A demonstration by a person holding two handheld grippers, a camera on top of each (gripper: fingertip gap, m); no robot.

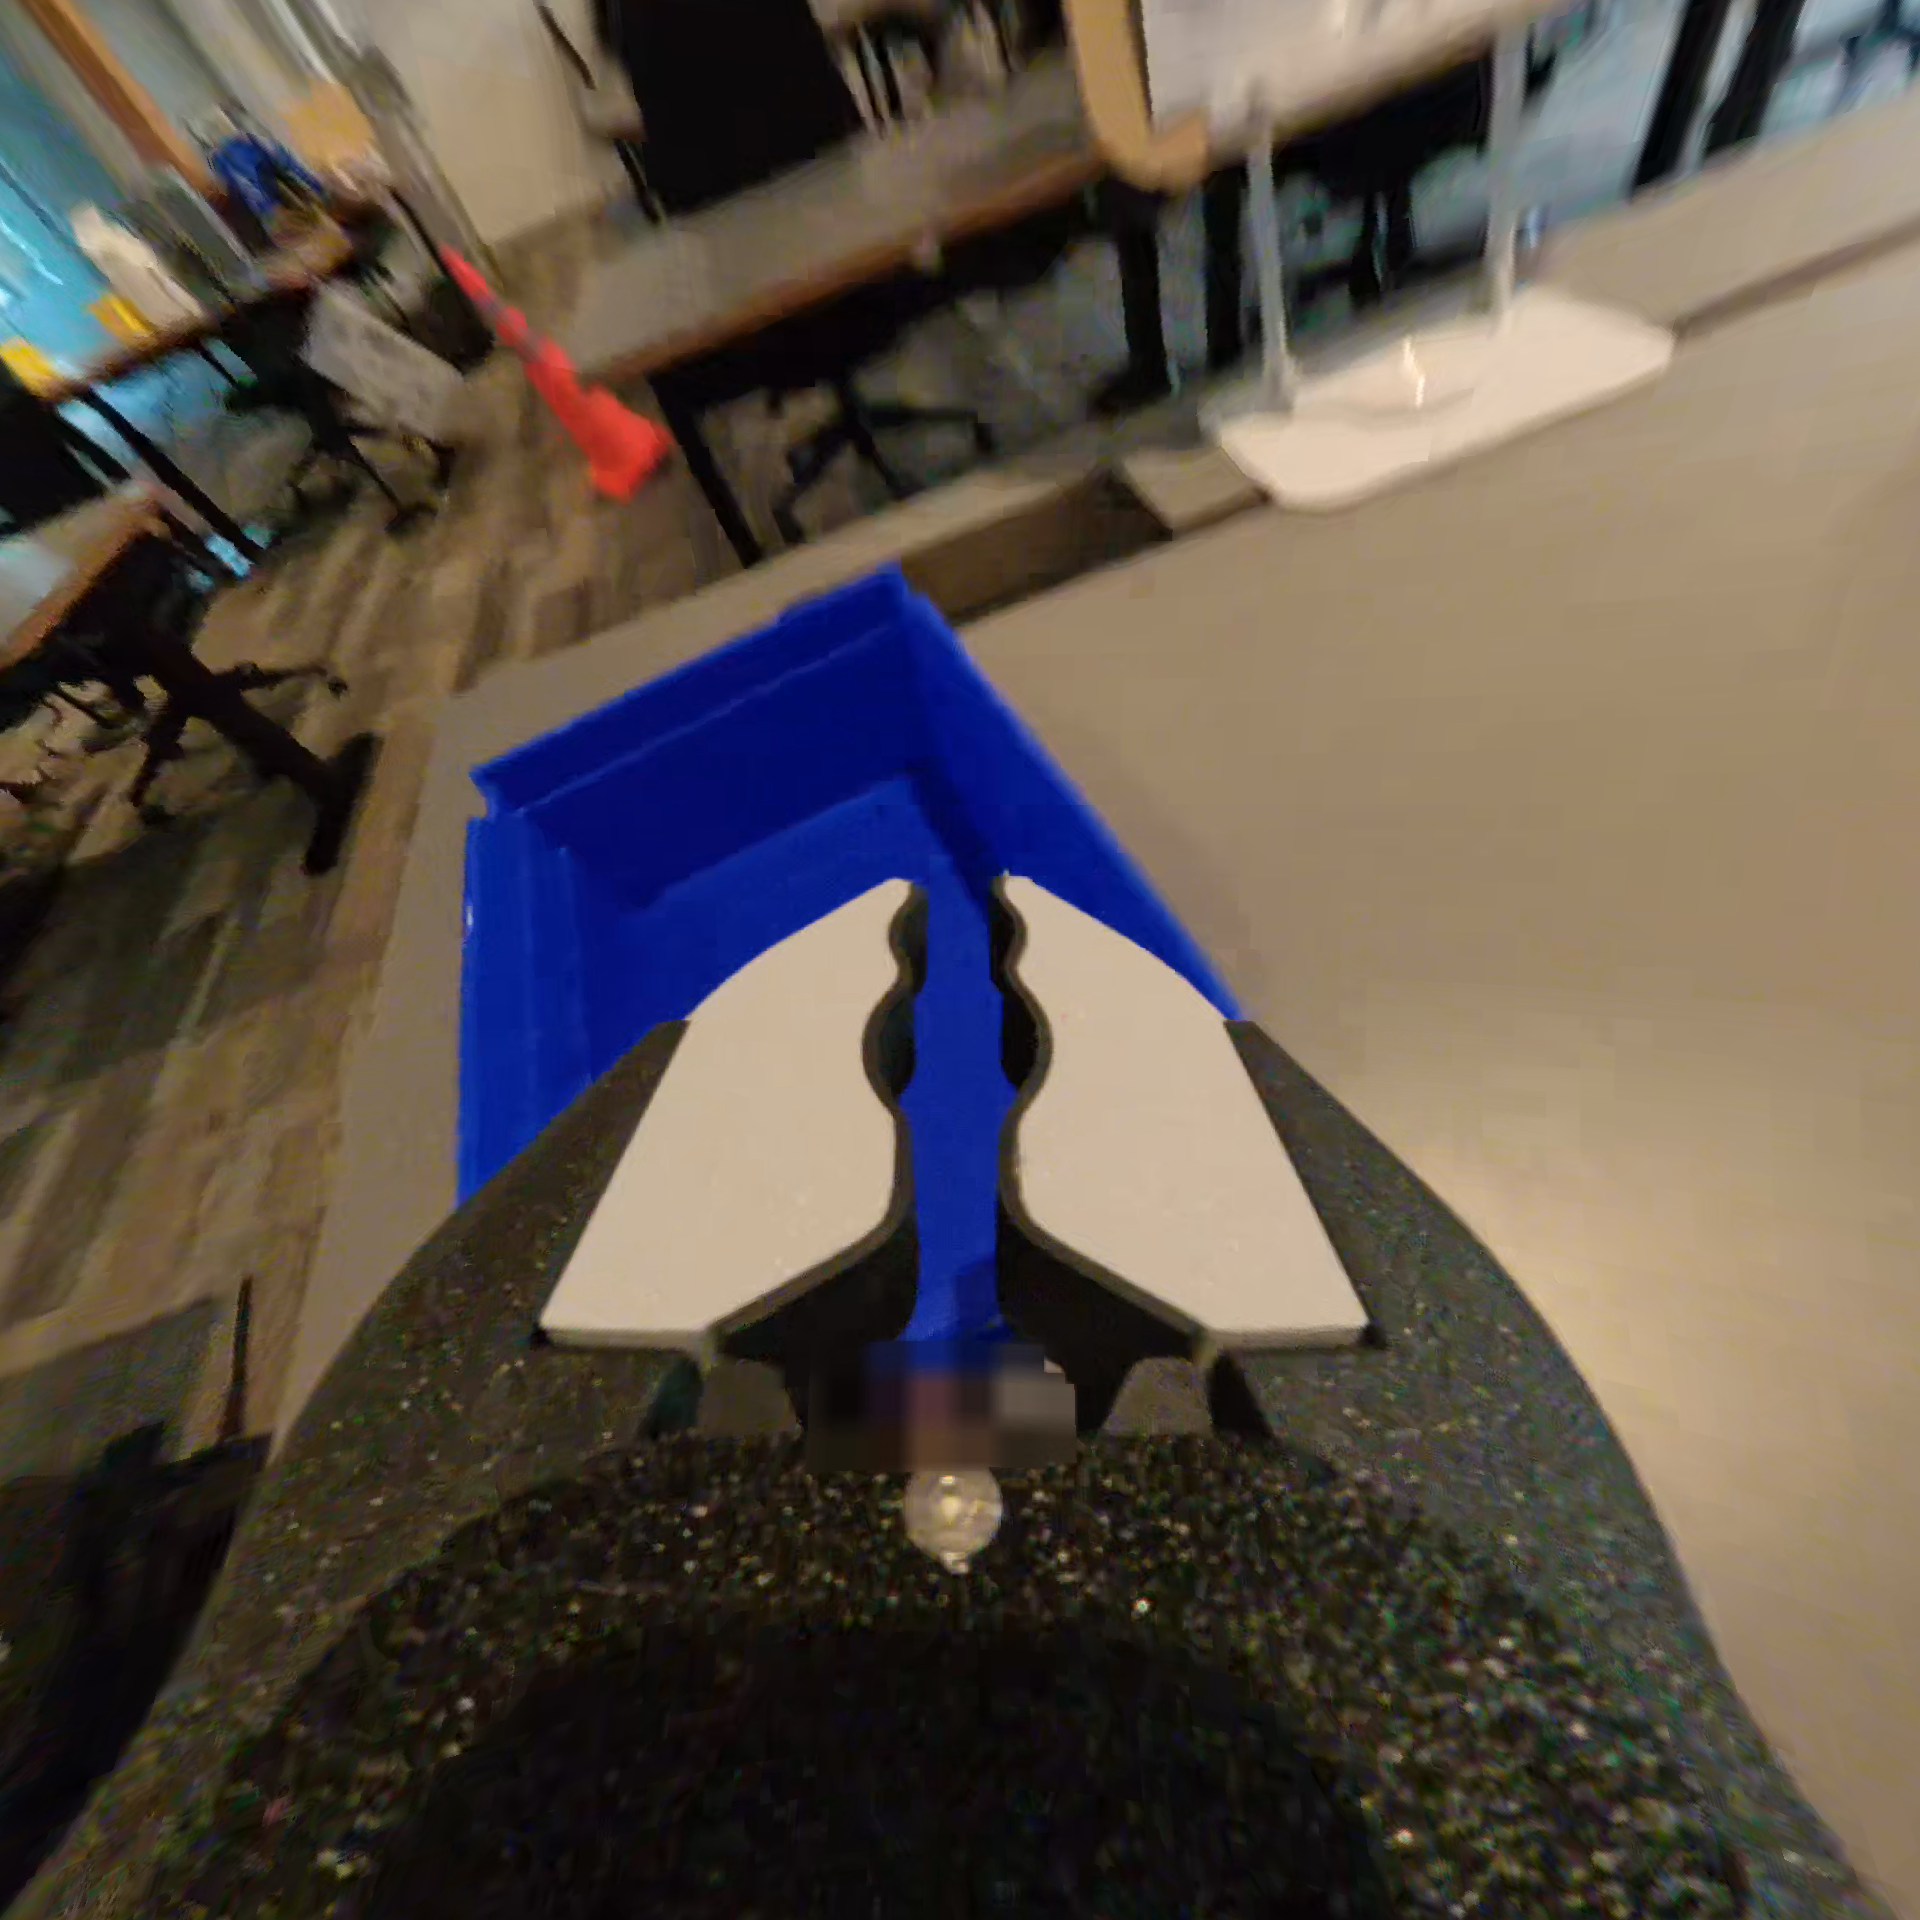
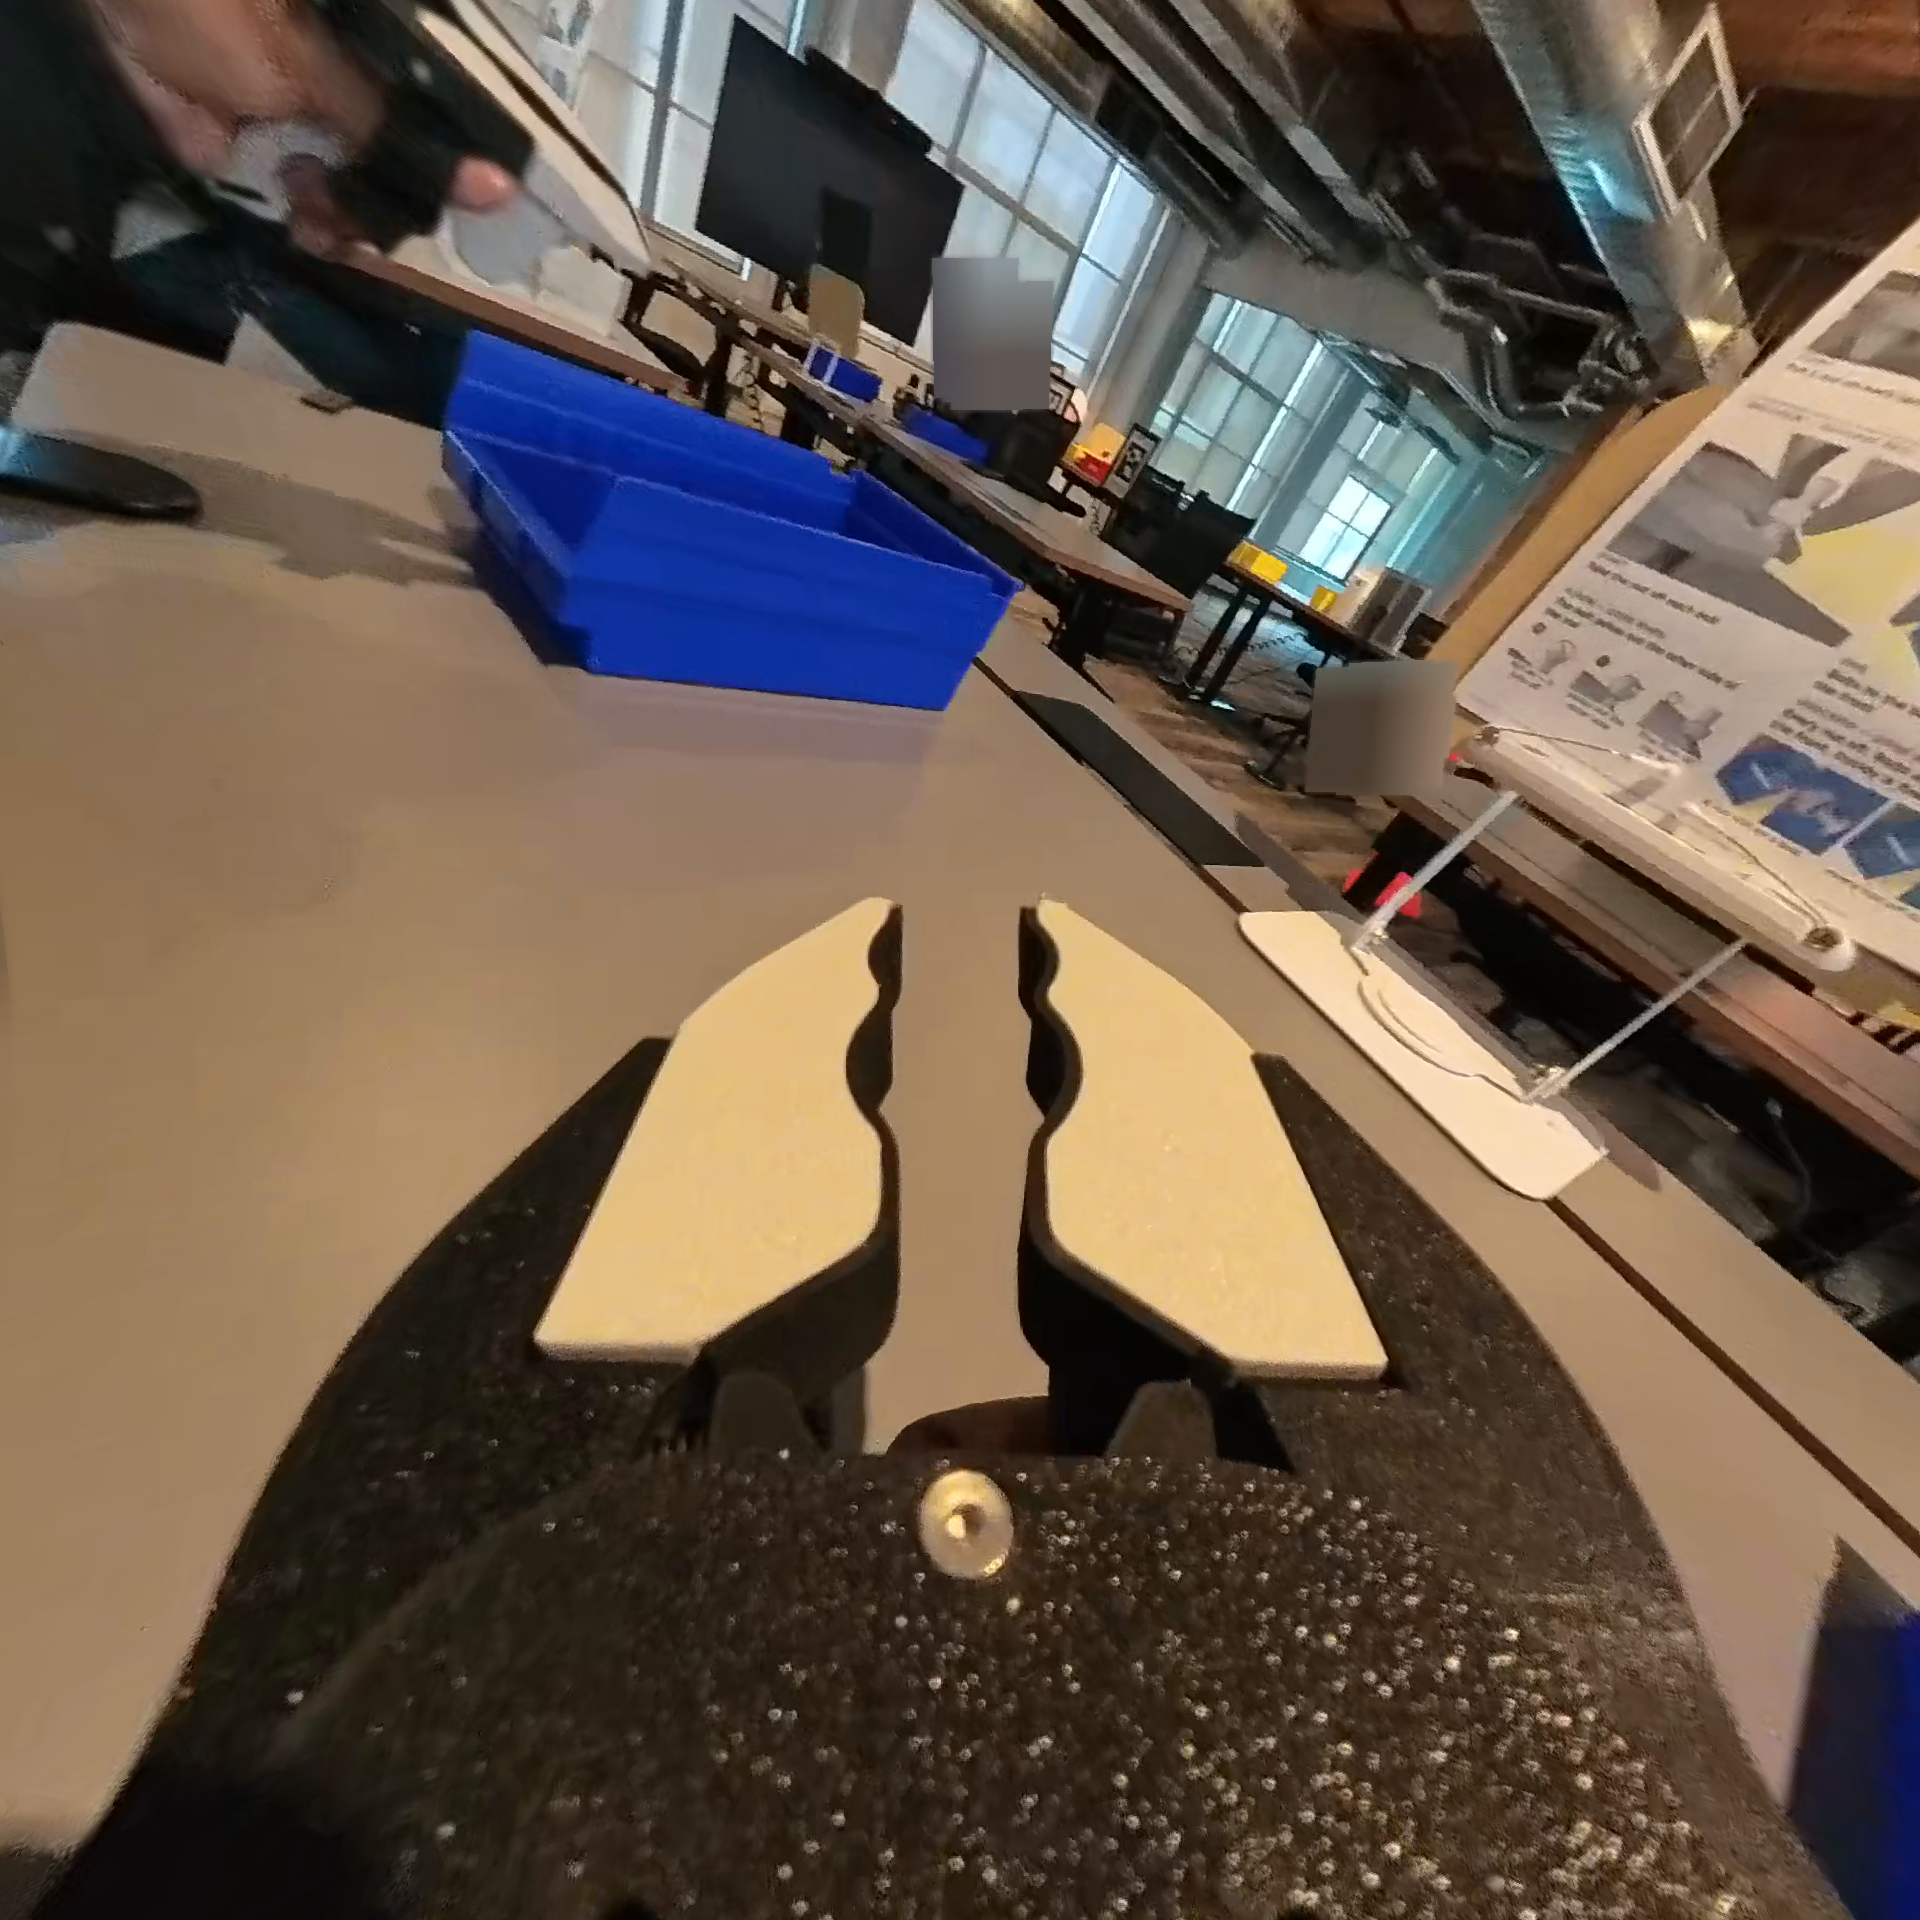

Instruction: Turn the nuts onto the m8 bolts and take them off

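Two grippers are in play, and neither carries anything. Farthest left in the left wrist view is an orange traffic cone (image 1: 582, 384) lying on the floor beyond the grey bench (image 1: 1507, 883); next comes the deep blue plastic bin (image 1: 727, 790) at the bench's edge, and the left gripper (image 1: 953, 904) hangs directly over its opening, its pale-padded fingers (image 1: 790, 1122) parted by a narrow gap with only blue showing between them. What I can see of the bin's interior looks bare, though the fingers hide much of its floor. In the right wrist view, from left to right, a person's hand (image 2: 343, 156) holds the other tool at the top corner, two shallow blue trays (image 2: 748, 582) sit nested or side by side on the bench, the right gripper (image 2: 961, 914) hovers low above bare bench with its fingers (image 2: 748, 1143) a little apart and empty, and a white stand with an instruction poster (image 2: 1704, 665) rises at the far right. No nuts or M8 bolts show in either view, so I cannot say where they lie; presumably in a bin. The risk, as I judge it, is a blind reach: the left view is smeared by motion, and a fast dip could knock the bin wall or close on nothing. Counted: two grippers, one deep bin, two trays, one cone, one stand.
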